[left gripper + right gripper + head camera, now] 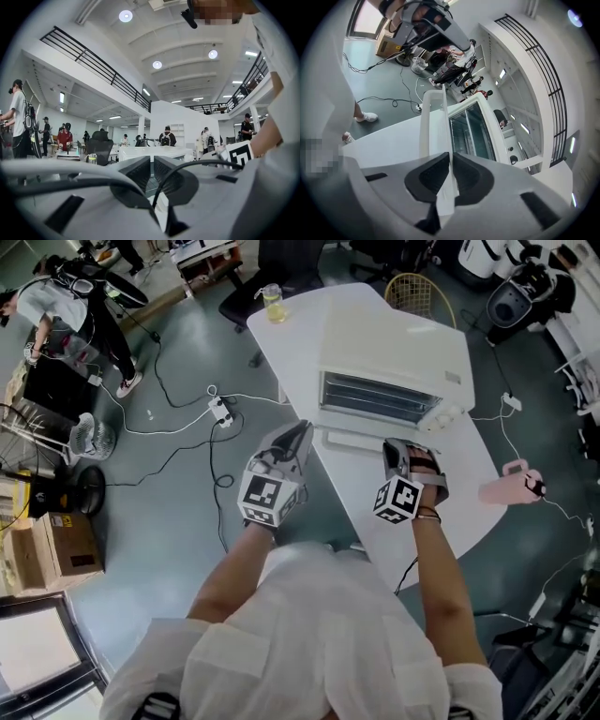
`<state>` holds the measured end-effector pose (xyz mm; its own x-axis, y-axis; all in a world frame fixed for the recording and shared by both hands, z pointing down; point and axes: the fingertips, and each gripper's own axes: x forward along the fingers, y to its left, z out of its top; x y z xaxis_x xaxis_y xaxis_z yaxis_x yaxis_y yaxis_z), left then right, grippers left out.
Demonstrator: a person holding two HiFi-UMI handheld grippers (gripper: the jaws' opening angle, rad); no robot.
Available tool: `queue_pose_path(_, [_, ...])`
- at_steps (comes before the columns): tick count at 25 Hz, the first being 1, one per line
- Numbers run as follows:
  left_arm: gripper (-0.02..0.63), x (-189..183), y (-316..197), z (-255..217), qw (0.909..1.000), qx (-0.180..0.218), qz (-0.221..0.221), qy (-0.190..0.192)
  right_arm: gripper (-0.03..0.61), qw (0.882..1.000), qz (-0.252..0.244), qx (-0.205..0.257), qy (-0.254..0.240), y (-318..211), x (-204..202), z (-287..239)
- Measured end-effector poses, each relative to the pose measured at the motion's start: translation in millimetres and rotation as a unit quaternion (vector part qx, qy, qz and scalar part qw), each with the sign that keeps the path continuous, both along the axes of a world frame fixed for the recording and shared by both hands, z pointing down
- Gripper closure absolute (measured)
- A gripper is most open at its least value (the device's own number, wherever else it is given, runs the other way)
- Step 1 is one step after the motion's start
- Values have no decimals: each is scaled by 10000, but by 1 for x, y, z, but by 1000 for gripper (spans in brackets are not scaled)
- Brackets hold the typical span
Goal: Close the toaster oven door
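A white toaster oven (394,362) stands on a white table (300,334), its door (361,439) swung down and open toward me. My right gripper (412,454) is at the door's front edge. In the right gripper view the right gripper (451,176) is shut on the white door handle (436,122), with the door's glass (471,131) just beyond. My left gripper (292,442) hovers at the table's left edge, beside the door and apart from it. In its own view the left gripper (151,173) has its jaws nearly together with nothing between them.
A glass of yellow liquid (273,303) stands at the table's far corner. A pink object (511,486) lies off the table's right side. Cables and a power strip (221,411) cross the floor at left. A wire chair (417,292) stands behind the table, and a person (66,315) at far left.
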<state>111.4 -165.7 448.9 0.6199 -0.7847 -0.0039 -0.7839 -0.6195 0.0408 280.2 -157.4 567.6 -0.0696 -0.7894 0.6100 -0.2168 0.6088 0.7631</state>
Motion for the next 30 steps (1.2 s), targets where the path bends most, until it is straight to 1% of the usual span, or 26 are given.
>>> queue_pose_path(3, [593,-5,-5,-4,10000,16,-20,-10,548,10000,43,64,2,-12,0,-9])
queue_pose_path(7, [594,-2,-10,-7,10000,26,-27,66,546,9998,96,73,155,-23,10,-19])
queue_pose_path(13, [594,-17,-19,-12,9999,40,-128,57,543,9997,92,149,196,-40,2,-25])
queue_pose_path(17, [592,-13,-29,-14,10000,30,-35,3,541,9992,275,220,189,-48,13,-30])
queue_pose_path(21, [592,-22,-34,-14,9999,-3,-93,47,540,9991,205,264,268,-58,8,-33])
queue_pose_path(24, [594,-24,-38,-16,10000,-33,-16,-17,538,9989,305,275,231,-62,8,-33])
queue_pose_path(28, [594,-31,-47,-19,9998,-30,-129,155,540,9985,227,325,386,-76,10,-41])
queue_pose_path(30, [594,-31,-49,-18,9999,-32,-82,110,541,9983,280,327,393,-77,13,-42])
